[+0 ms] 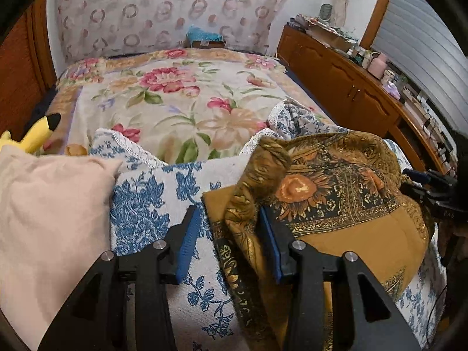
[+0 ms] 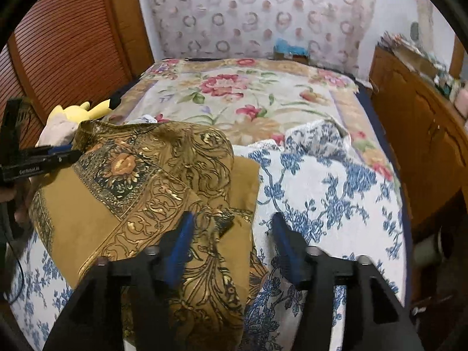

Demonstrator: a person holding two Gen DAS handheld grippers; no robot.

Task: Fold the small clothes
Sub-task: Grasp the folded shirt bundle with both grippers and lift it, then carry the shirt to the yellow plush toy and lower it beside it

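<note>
We have the brown flowery cloth lying bunched on the blue-and-white cover of the bed, and our left gripper and right gripper are both spread around its edges, holding nothing, ready to pinch and fold.

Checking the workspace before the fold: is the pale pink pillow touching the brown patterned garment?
Apart. The left wrist view shows the pink pillow at the left and the brown garment at the right, with a strip of blue-and-white floral cloth bare between them.
</note>
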